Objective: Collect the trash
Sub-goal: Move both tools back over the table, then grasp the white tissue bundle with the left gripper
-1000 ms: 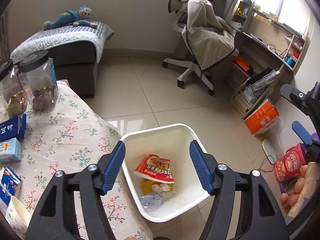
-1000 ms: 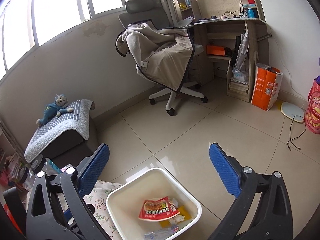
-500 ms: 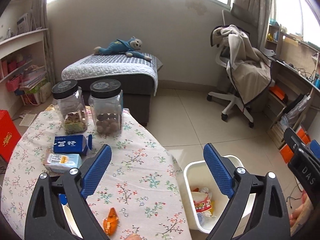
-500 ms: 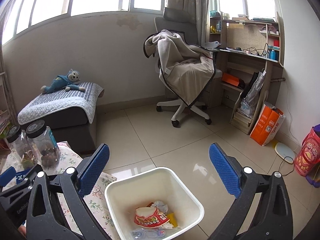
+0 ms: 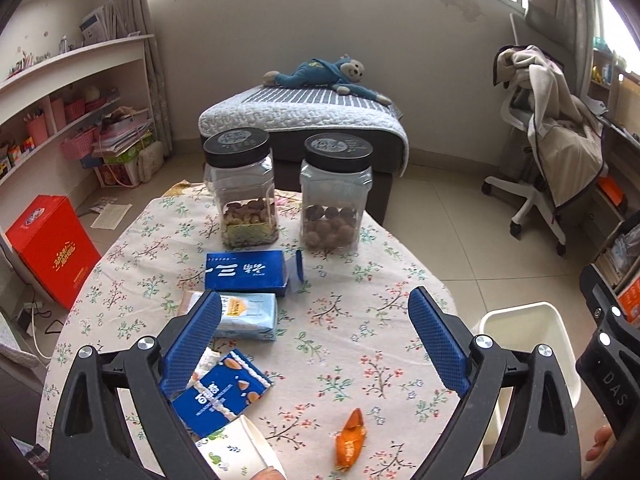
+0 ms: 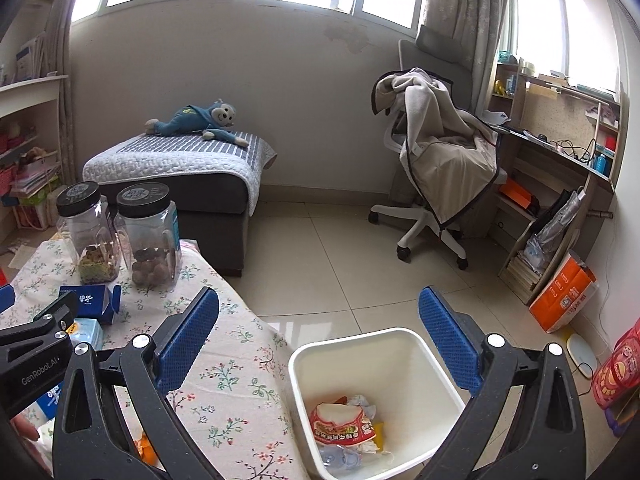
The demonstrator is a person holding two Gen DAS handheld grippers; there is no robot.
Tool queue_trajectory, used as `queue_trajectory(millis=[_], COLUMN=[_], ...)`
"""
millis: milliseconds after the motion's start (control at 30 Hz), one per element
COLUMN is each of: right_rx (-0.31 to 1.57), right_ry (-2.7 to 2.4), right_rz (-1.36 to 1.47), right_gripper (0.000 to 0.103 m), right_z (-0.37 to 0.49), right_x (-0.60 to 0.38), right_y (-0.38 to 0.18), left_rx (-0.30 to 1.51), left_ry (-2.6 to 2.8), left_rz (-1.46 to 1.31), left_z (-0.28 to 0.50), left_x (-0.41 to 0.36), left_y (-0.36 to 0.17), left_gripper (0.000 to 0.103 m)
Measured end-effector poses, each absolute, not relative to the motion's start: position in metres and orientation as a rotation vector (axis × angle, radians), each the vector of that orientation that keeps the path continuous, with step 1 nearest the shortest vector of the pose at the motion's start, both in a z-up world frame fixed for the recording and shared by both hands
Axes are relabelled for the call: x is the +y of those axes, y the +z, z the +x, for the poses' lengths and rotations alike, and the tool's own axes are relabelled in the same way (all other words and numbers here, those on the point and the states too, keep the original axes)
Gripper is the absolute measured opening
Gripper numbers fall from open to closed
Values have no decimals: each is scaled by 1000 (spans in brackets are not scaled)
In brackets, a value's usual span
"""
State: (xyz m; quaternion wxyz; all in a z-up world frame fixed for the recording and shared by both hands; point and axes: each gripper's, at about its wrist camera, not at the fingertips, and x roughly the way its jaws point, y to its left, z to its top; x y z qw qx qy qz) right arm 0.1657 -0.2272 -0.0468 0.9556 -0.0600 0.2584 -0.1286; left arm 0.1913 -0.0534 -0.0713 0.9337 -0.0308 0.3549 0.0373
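Observation:
My left gripper (image 5: 316,344) is open and empty above the floral table (image 5: 344,344). An orange wrapper (image 5: 351,442) lies on the cloth just below and between its fingers. A paper cup (image 5: 236,454) lies on its side at the near edge. My right gripper (image 6: 318,344) is open and empty above the white trash bin (image 6: 436,364), which stands on the floor to the right of the table and holds a red snack bag (image 6: 344,426), crumpled paper and a plastic bottle. The bin also shows in the left wrist view (image 5: 524,320).
On the table are two black-lidded jars (image 5: 244,188) (image 5: 336,192), a dark blue box (image 5: 246,272), a light blue pack (image 5: 248,316) and a blue snack carton (image 5: 218,396). A draped office chair (image 6: 436,160), a grey ottoman (image 6: 180,168) and a red box (image 5: 52,248) stand around.
My left gripper has swung left from above the bin to above the table, and its fingers have opened wider. My right gripper has turned slightly left and stays over the bin.

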Motion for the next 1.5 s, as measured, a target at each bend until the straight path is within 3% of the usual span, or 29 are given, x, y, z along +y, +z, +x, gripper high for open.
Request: queue_trajectory(millis=[433,633,967,1367,1467,1500], right_rx=[693,786,864,912,934,947], right_ry=[-65,-3,35,41,68,85], right_rz=[-179,-215,-232,-220,-203,-193], right_gripper=[96,96,96,96,96,96], right_z=[193,205,212,216,217,218], right_x=[-160,-140,-133,-142,-142,-141], right_y=[-83,-103,-119,-126,-129,-130], left_rx=[1196,1310,1294,1437,1406,1402], left_ry=[138,140,25,-188,-167,-184], left_rz=[-72,81,60,48,106,94], left_z=[227,231,236,239,236,235], left_x=[84,114,117,79,71,70], left_y=[-162,-191,-190,-228,-225,-222], left_gripper=[91,89,86,84,66,47])
